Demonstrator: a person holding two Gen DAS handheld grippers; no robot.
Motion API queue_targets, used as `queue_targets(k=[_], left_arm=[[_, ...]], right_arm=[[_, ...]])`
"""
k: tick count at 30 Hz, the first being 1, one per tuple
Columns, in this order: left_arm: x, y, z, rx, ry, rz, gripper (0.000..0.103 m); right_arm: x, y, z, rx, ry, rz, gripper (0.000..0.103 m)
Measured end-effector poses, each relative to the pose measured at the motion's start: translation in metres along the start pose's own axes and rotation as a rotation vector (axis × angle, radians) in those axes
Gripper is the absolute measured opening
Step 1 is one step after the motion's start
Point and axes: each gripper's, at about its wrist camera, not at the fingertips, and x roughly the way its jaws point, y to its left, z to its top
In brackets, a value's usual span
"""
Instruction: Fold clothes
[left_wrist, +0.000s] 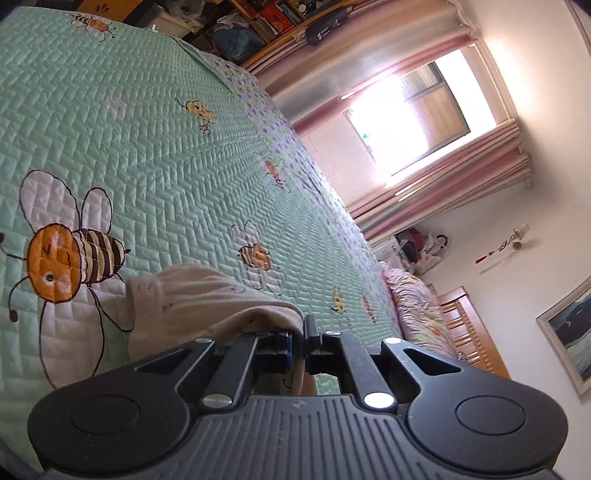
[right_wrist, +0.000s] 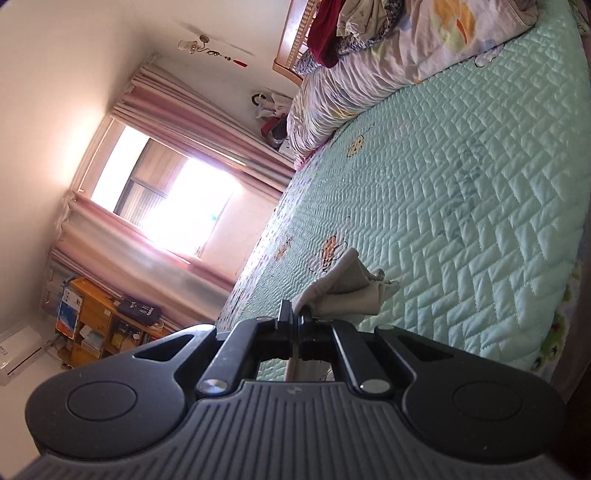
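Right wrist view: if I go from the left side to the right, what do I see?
Wooden shelf → window → claw pinching a white cloth → green quilt.

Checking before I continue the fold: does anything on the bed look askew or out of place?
Nothing stands out. The left gripper and right gripper are each shut on cream garment fabric above the green quilt. Rumpled bedding is heaped at the headboard end.

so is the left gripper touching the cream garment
Touching: the left wrist view shows the left gripper shut on a fold of the cream garment.
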Motion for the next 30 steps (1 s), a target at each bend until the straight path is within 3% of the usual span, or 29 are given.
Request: queue_targets(k=[5,10,13,15,19,21,22,23,24,26,30], left_arm=[[-0.05,-0.013,0.001,-0.047,-0.003,-0.002,0.005],[-0.059,-0.017,0.015,-0.077,0.0,0.092,0.005],[-0.011,-0.01,0.042,-0.118,0.037,0.183,0.005],[0.044,-0.006,0.062,-0.129,0.078,0.263,0.005],[0.164,0.002,0.092,-0.049,0.197,0.38,0.004],[0.208,0.004,0.098,-0.006,0.235,0.44,0.01],[0.216,0.004,0.1,0.01,0.231,0.472,0.018],[0.217,0.008,0.103,-0.013,0.232,0.457,0.034],[0.219,0.013,0.106,-0.036,0.232,0.442,0.037],[0.222,0.021,0.113,-0.083,0.233,0.413,0.037],[0.209,0.037,0.117,-0.156,0.2,0.341,0.038]], right_arm=[[-0.029,0.009,0.006,0.104,0.022,-0.007,0.003],[-0.03,0.008,0.013,0.217,0.041,-0.047,0.003],[0.008,-0.001,0.012,0.293,0.073,-0.119,0.003],[0.056,-0.01,0.008,0.352,0.103,-0.183,0.003],[0.17,-0.026,0.002,0.377,0.166,-0.262,0.008],[0.205,-0.034,-0.002,0.407,0.194,-0.298,0.017],[0.217,-0.035,-0.003,0.403,0.212,-0.289,0.019],[0.225,-0.034,-0.003,0.383,0.231,-0.265,0.027],[0.229,-0.032,-0.001,0.364,0.241,-0.252,0.036],[0.229,-0.03,0.002,0.354,0.247,-0.231,0.042],[0.226,-0.042,0.011,0.457,0.24,-0.197,0.045]])
